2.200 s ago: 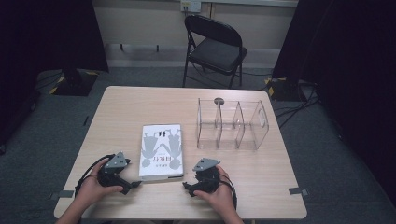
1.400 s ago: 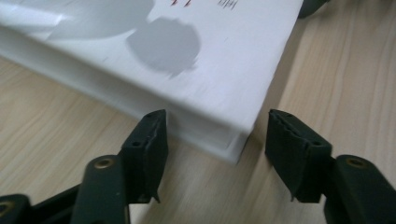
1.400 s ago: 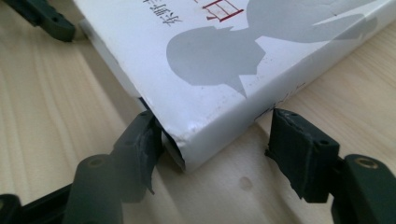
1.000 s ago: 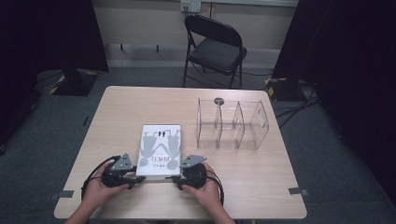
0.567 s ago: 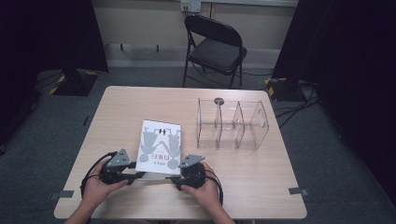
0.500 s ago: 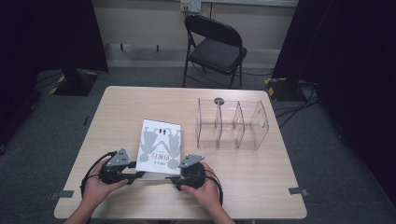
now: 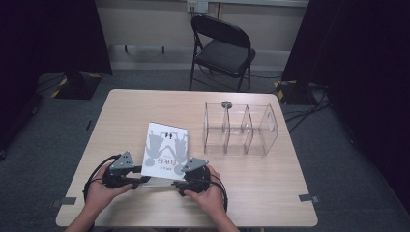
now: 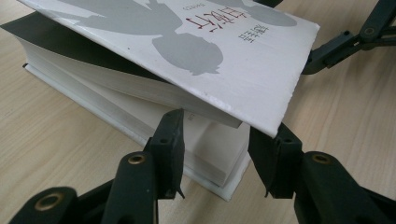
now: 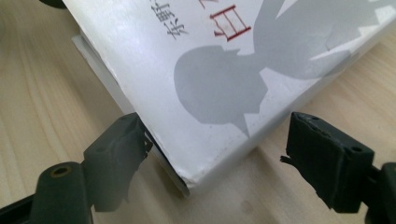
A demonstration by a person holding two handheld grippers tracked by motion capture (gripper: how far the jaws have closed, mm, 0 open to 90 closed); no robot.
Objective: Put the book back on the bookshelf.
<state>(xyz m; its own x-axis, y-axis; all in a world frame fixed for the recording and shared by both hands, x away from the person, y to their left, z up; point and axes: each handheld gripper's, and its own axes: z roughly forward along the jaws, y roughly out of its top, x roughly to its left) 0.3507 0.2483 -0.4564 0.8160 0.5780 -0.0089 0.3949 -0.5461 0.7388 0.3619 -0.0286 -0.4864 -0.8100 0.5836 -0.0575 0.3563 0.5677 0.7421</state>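
Observation:
A white book (image 7: pixel 165 147) with grey silhouettes on its cover lies near the table's front edge. In the left gripper view the book's (image 8: pixel 187 42) cover and upper pages are raised off the lower block. My left gripper (image 7: pixel 142 180) is at the near left corner. Its jaws (image 8: pixel 219 158) have been closing and now press on that lower page block. My right gripper (image 7: pixel 180 181) is at the near right corner. Its jaws (image 9: pixel 215 154) have just been opening and stand wide. The book's (image 9: pixel 224 70) corner sits between them, and the right jaw is apart from it.
A clear plastic organizer (image 7: pixel 239 128) with several compartments stands at the right of the wooden table (image 7: pixel 270 193), with a small round dark object (image 7: pixel 226 104) behind it. A black folding chair (image 7: pixel 222 46) is beyond the far edge. Cables trail from both grippers.
Both grippers came in from beside the book to its near corners. The book, flat one second ago, now has its cover raised and sits slightly skewed.

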